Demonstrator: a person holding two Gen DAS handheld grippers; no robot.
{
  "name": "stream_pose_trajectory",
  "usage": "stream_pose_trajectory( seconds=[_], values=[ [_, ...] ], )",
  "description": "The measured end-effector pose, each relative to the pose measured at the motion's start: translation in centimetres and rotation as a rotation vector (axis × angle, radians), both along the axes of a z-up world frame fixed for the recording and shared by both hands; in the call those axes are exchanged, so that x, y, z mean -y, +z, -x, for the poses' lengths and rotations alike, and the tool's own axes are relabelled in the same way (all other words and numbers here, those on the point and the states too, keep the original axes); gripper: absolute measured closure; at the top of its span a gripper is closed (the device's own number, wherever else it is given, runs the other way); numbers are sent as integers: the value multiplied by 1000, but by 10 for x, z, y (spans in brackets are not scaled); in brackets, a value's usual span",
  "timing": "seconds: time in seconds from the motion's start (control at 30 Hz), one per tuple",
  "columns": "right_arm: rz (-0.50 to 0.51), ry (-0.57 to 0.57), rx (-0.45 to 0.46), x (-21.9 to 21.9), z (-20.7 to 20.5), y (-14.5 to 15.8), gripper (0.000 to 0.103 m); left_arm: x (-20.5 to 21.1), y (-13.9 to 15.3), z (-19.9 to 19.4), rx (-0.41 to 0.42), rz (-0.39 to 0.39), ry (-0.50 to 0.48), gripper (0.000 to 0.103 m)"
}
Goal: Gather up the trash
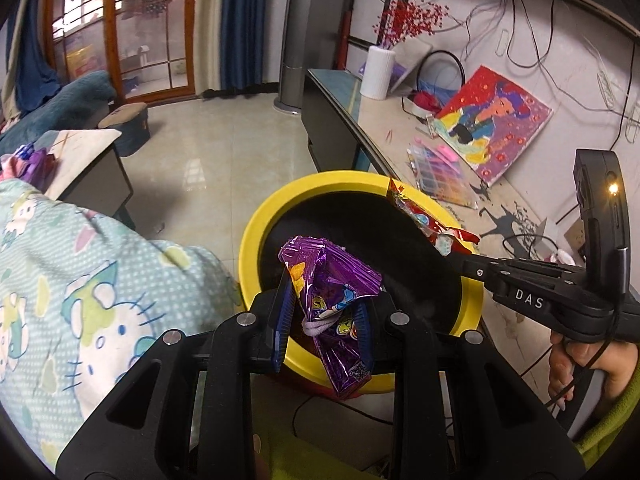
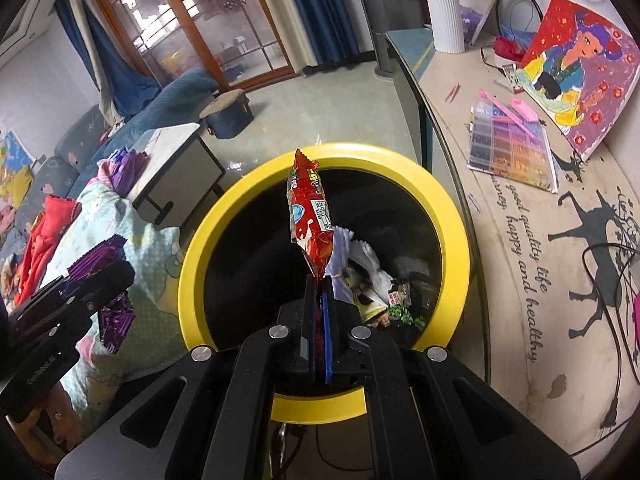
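A yellow-rimmed bin (image 1: 256, 224) with a black inside stands on the floor; it also shows in the right wrist view (image 2: 452, 216) with several wrappers at its bottom. My left gripper (image 1: 326, 312) is shut on a crumpled purple wrapper (image 1: 328, 276), held over the bin's near rim. My right gripper (image 2: 319, 280) is shut on a red wrapper (image 2: 310, 216) that stands up over the bin's opening. The red wrapper (image 1: 420, 216) and right gripper (image 1: 460, 258) also show in the left wrist view. The left gripper (image 2: 100, 276) shows at the left of the right wrist view.
A low cabinet top (image 2: 520, 240) runs along the right with a white vase (image 2: 446, 22), a painting (image 2: 576, 72) and a bead box (image 2: 512, 156). A quilt with cat prints (image 1: 80, 280) lies left of the bin. A small table (image 2: 176, 152) stands behind.
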State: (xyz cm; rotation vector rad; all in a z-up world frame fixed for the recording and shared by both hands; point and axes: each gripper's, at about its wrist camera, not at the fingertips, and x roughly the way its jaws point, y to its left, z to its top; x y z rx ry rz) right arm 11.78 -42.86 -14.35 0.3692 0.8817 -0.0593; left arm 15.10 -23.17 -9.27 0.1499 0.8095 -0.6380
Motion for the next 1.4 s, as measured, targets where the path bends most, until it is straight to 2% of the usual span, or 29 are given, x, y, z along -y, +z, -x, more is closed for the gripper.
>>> stream_pose_trajectory(
  seconds=[0.5, 0.57, 0.67, 0.73, 0.8, 0.87, 0.93, 1.17, 1.23, 1.4],
  values=[
    [-40, -28, -33, 12, 2, -13, 99, 24, -16, -17, -40, -32, -26, 82],
    [-42, -32, -34, 12, 3, -13, 96, 25, -17, -19, -45, -32, -21, 76],
    [-39, -42, -30, 15, 5, -11, 85, 25, -16, -23, -50, -27, -15, 64],
    [-33, -47, -27, 16, 6, -9, 78, 26, -14, -24, -52, -23, -12, 61],
    [-30, -47, -21, 16, 8, -7, 75, 24, -12, -24, -52, -16, -6, 52],
    [-17, -45, -11, 16, 10, -2, 69, 20, -8, -25, -52, -8, 9, 38],
    [-5, -38, 5, 14, 12, 2, 63, 15, -4, -27, -55, 2, 24, 34],
    [68, -6, 79, -1, 20, 28, 39, -8, 13, -23, -30, 22, 71, 11],
    [101, 2, 111, -9, 24, 37, 28, -17, 19, -22, -24, 35, 83, 11],
    [153, 35, 151, -29, 29, 51, 18, -41, 28, -18, -11, 47, 132, 11]
  ],
)
